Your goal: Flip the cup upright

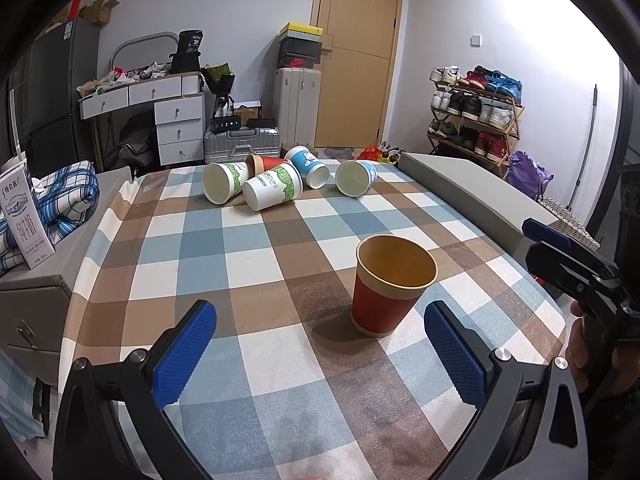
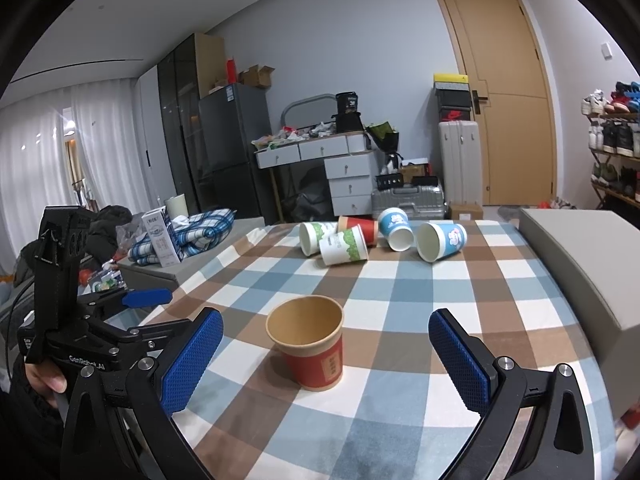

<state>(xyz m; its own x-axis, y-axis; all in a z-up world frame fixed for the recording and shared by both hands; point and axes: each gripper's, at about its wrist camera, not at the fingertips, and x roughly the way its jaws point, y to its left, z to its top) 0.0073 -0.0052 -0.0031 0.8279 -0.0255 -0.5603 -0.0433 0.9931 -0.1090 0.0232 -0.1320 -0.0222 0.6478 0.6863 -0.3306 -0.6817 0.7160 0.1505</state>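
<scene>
A red paper cup (image 1: pixel 390 286) stands upright on the checked tablecloth, mouth up; it also shows in the right wrist view (image 2: pixel 310 346). At the far end lie several cups on their sides: two green-and-white (image 1: pixel 272 191), a red one (image 1: pixel 262 162) and two blue-and-white (image 1: pixel 355 178); the group shows in the right wrist view (image 2: pixel 344 246) too. My left gripper (image 1: pixel 320 340) is open and empty, just short of the upright cup. My right gripper (image 2: pixel 326 354) is open, its fingers (image 2: pixel 192 362) either side of that cup without touching it.
A long grey box (image 1: pixel 472 196) lies along the table's right edge. A milk carton (image 1: pixel 26 220) and a plaid cloth (image 1: pixel 68 196) sit on a grey surface at the left. The other gripper shows at the right edge (image 1: pixel 568 268) and at the left (image 2: pixel 100 320).
</scene>
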